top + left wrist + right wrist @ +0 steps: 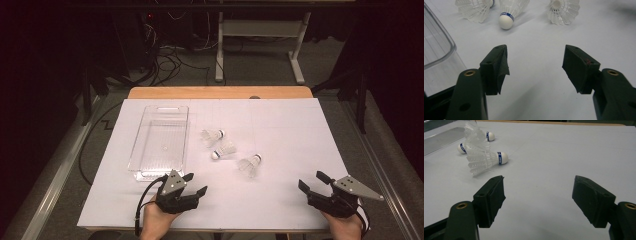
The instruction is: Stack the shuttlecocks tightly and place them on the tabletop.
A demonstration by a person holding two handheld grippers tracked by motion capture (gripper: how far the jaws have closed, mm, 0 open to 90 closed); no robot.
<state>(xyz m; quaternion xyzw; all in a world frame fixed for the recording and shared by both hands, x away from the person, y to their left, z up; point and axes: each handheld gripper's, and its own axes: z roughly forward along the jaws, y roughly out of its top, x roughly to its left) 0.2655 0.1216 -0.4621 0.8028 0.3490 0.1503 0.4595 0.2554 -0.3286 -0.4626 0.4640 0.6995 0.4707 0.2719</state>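
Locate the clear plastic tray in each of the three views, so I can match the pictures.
High view: clear plastic tray left of centre on the white sheet, beyond the left gripper.
Left gripper view: tray corner at the left edge.
Right gripper view: tray at the upper left.
Shared landmark: the three shuttlecocks beside it.

Bin (439,47): cut off by left edge in left claw view.
Shuttlecocks (510,11): skirts clipped at top edge.
Band print: too small to read.
Hands (159,222): cut at bottom edge.

Three white shuttlecocks (231,149) lie beside clear tray (145,147).
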